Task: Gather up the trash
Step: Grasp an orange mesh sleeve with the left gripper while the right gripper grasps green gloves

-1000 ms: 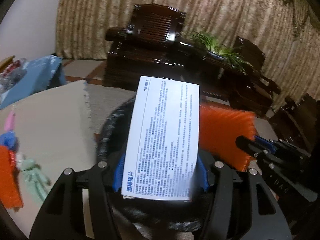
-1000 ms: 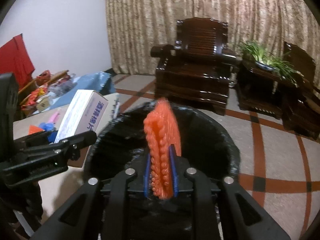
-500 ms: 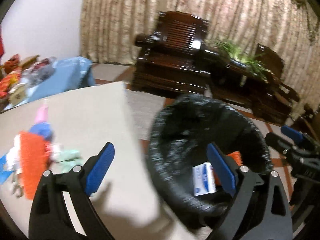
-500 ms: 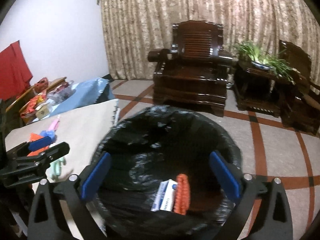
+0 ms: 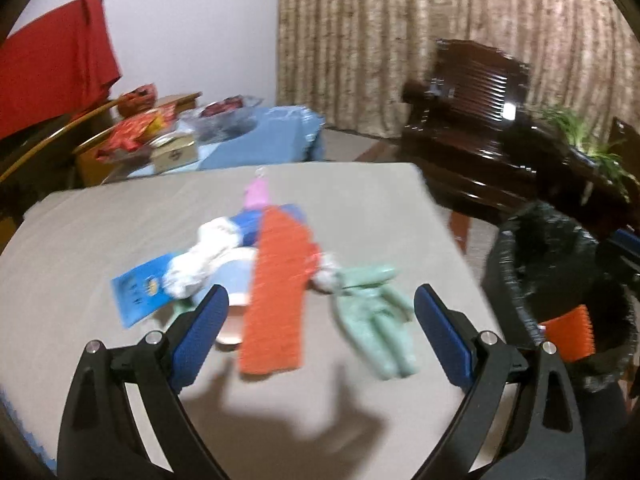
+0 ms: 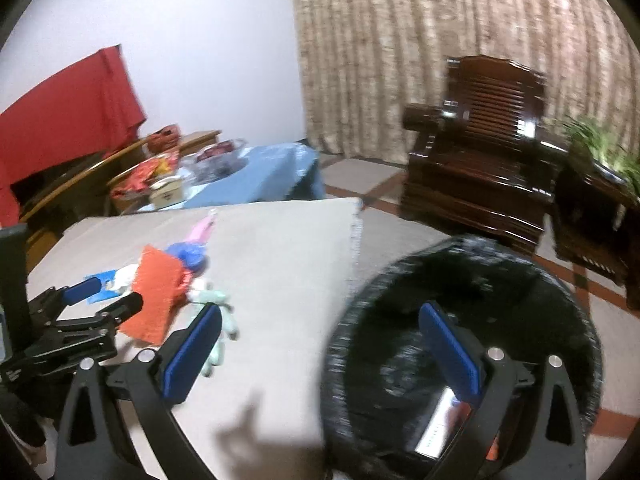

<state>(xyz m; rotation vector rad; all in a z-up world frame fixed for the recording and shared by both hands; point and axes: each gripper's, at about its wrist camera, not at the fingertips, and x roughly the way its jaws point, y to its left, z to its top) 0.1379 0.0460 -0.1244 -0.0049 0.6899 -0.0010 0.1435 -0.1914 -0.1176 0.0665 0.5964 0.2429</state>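
both the left gripper (image 5: 320, 312) and right gripper (image 6: 320, 340) stand wide open and empty, between pickups; next move likely calls for closing on the orange ribbed foam sheet (image 5: 276, 292) for the black-lined round bin (image 6: 560, 292).

No text can be read in either view. The blue card (image 5: 140, 294) on the table (image 5: 360, 216) carries a small yellowish mark and some pale marks, too blurred to make out. The white box (image 6: 438, 428) lying in the bin (image 6: 580, 320) has a dark line of small print along its side, too small and smeared to tell. The red packets (image 5: 132, 132) on the far side table show yellow patches that may be lettering, but none is legible. The small box (image 5: 176, 154) beside them bears a dark mark on its front, also unreadable.
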